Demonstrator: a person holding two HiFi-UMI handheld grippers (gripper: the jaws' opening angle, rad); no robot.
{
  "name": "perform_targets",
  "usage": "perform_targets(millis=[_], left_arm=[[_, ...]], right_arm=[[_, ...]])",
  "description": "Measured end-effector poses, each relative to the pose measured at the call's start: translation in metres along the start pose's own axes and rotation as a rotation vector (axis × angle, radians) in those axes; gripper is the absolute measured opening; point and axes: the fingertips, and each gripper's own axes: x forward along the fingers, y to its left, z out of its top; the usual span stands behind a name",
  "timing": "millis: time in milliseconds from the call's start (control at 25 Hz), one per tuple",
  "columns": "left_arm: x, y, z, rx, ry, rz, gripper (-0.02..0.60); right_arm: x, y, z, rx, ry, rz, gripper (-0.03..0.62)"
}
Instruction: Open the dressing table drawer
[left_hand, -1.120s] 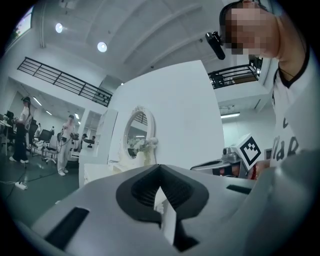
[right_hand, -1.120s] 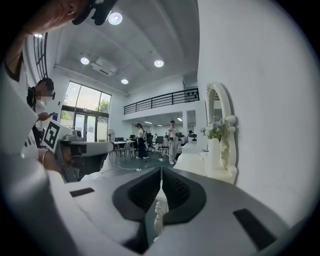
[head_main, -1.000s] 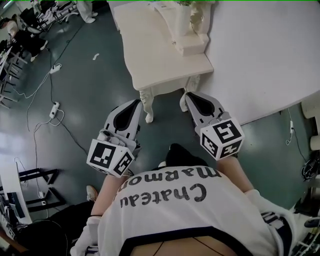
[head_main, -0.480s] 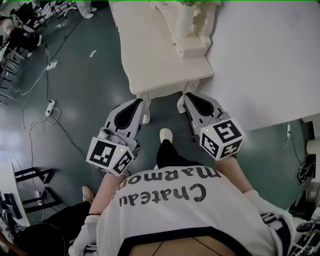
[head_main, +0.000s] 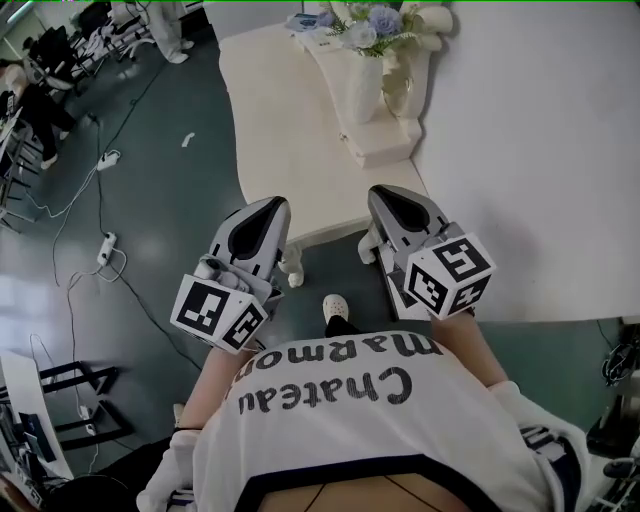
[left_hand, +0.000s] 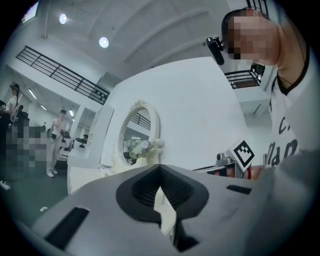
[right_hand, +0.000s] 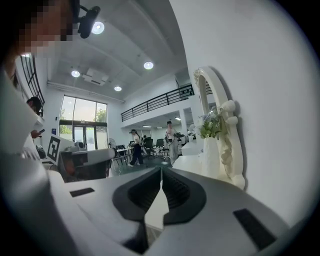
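A cream dressing table stands against a white wall, with an oval mirror and a white vase of flowers on top. Its drawer front is hidden under the tabletop's near edge in the head view. My left gripper is shut and empty, its tips at the table's near edge on the left. My right gripper is also shut and empty, its tips at the near edge on the right. Both point toward the table. In the gripper views the jaws meet with nothing between them.
The white wall runs along the right of the table. Carved table legs stand just below the grippers. Cables and a power strip lie on the dark green floor to the left. People and desks are far across the room.
Both grippers and the person have moved forward toward the dressing table; the table's near edge now lies at the fingertips. The jaws stayed shut.
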Motion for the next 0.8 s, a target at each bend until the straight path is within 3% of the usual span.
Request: perform_targets(millis=[400, 800], left_arm=[[0.087, 0.041, 0.01, 0.022, -0.006, -0.015, 0.02], [0.14, 0.069, -0.024, -0.031, 0.042, -0.013, 0.02]], right_arm=[[0.053, -0.072, 0.037, -0.02, -0.014, -0.005, 0.029], [0.082, -0.12, 0.028, -0.031, 0.007, -0.021, 0.029]])
